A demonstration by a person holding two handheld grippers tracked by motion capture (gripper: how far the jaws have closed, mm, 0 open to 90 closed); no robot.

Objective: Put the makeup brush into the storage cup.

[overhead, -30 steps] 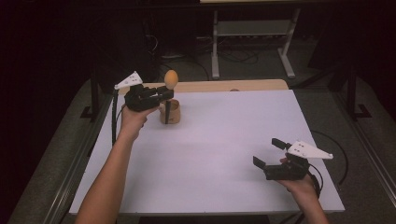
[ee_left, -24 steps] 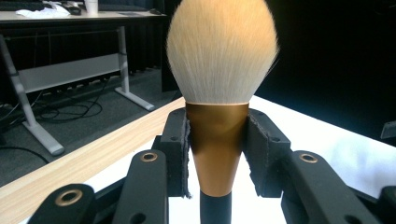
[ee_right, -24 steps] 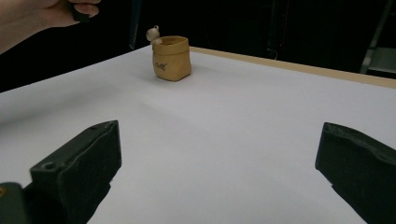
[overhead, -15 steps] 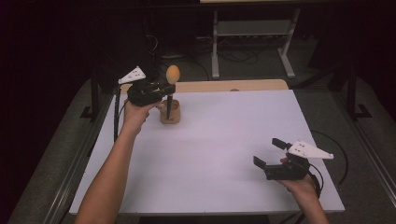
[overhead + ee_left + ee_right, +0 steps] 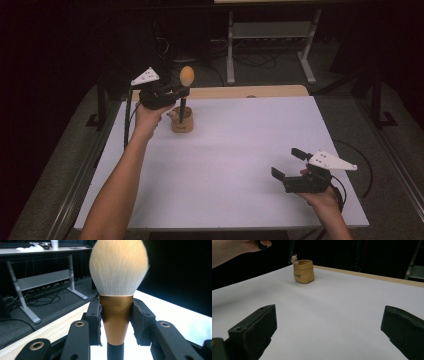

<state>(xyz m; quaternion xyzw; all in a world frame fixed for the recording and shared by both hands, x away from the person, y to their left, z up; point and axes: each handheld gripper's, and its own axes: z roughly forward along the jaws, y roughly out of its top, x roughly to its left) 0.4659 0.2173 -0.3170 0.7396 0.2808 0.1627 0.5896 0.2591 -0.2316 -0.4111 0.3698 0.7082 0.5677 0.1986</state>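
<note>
In the high view, the left gripper [image 5: 176,92] holds a makeup brush [image 5: 185,90] upright at the far left of the white table [image 5: 240,150], its black handle reaching down to the small tan pot [image 5: 182,120]. The right gripper [image 5: 289,162] hovers near the right edge, jaws spread and empty.

In the left gripper view, the padded jaws pinch the brush's copper ferrule [image 5: 116,317], with the pale bristles [image 5: 119,266] above it.

In the right gripper view, both jaws stand wide apart over bare table, the pot [image 5: 303,271] far off at the left.
</note>
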